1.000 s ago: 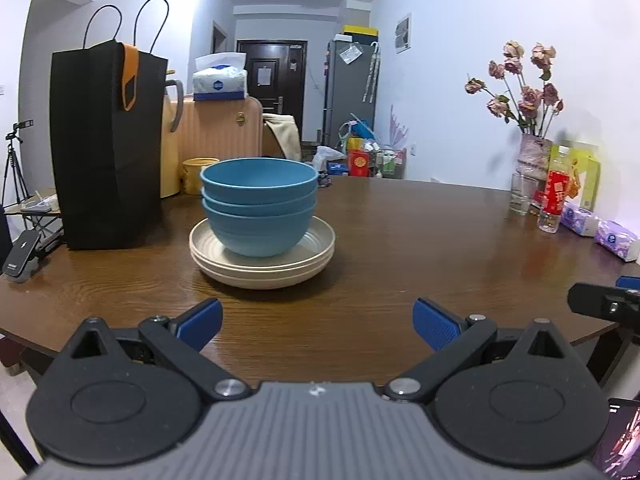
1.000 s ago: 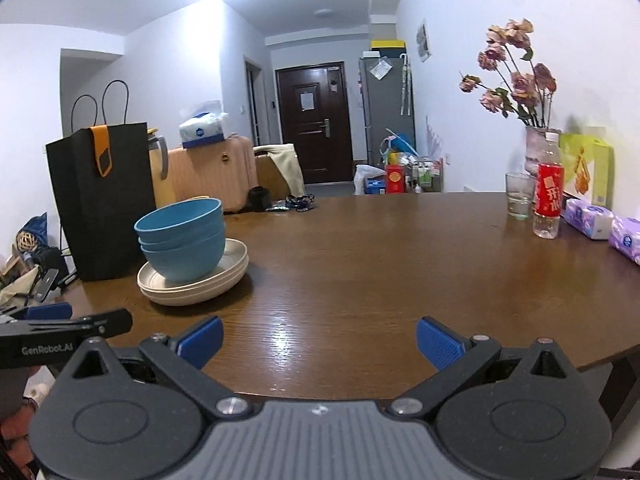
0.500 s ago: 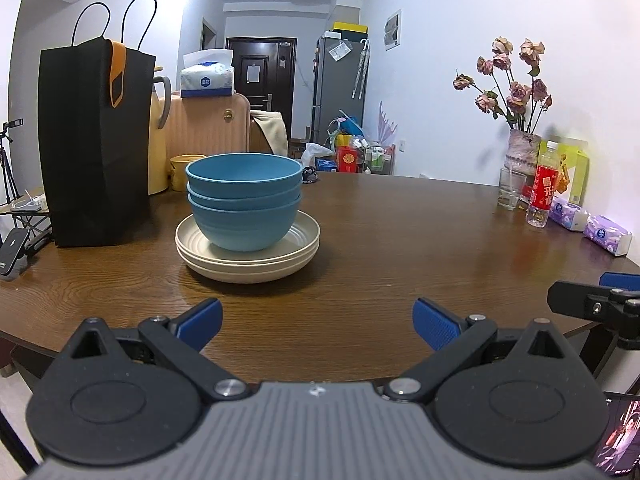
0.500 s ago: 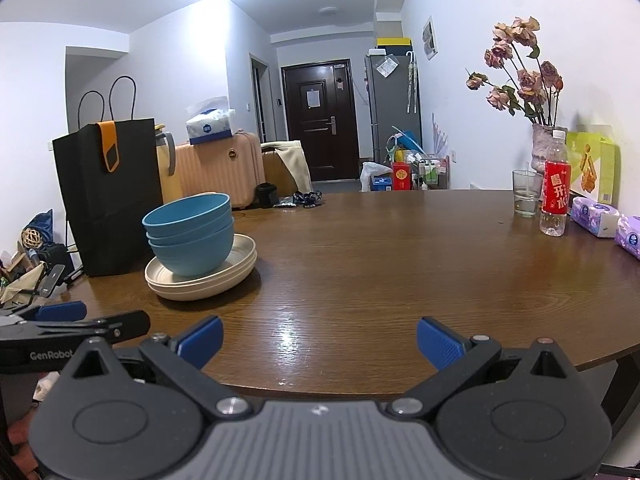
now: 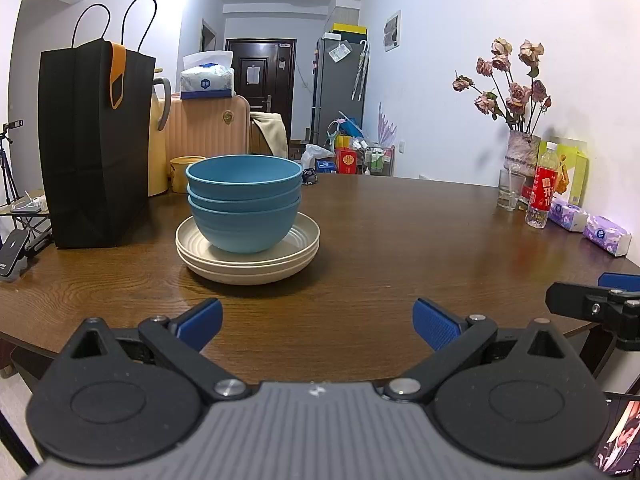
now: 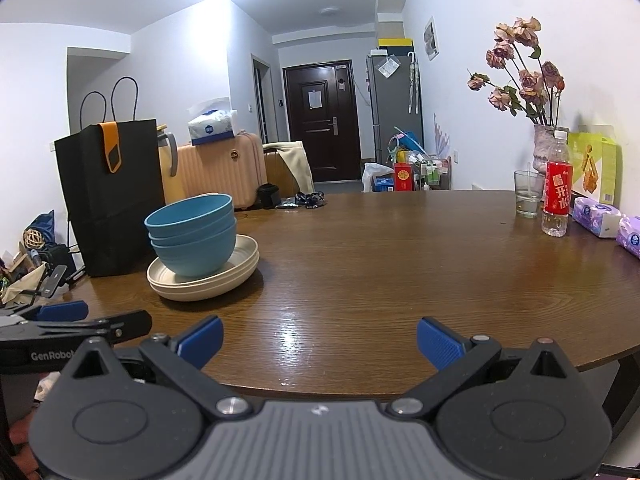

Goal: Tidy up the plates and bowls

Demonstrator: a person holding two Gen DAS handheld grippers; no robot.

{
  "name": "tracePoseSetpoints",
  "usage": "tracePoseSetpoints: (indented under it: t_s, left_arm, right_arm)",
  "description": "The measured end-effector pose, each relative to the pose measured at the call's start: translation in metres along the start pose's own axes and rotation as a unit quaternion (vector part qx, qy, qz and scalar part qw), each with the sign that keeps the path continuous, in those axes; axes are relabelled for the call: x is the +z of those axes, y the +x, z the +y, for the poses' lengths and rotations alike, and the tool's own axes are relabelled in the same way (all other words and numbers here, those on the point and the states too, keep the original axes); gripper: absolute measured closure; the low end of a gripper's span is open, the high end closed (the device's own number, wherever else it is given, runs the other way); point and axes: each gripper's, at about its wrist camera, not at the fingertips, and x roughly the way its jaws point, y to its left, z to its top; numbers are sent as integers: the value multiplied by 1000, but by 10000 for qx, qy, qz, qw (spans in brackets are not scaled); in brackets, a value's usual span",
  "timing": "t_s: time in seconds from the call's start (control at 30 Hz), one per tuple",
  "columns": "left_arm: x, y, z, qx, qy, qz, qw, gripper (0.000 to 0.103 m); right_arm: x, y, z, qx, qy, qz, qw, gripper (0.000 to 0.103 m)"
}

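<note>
Leftmost, a black paper bag [image 5: 94,144] hides things behind it. Beside it, 3 nested blue bowls [image 5: 244,204] cover 3 cream plates [image 5: 248,258] on the table [image 5: 400,248]. Left gripper [image 5: 318,322] and right gripper [image 6: 319,340] hover spread, empty; bodies cut off.

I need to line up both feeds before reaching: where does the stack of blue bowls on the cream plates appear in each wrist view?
Left wrist: stack of blue bowls left of centre, straight ahead.
Right wrist: the stack at middle left.
Shared landmark: tall black paper bag just left of the stack in both views.
</note>
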Motion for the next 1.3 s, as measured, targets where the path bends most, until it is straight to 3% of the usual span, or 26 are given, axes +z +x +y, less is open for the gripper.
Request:
tracePoseSetpoints:
  t_s: [1.3]
  left_arm:
    - [1,0,2,-65,17,0,10000,0]
  right_arm:
    - [-1,2,4,19,35,36,10000,0]
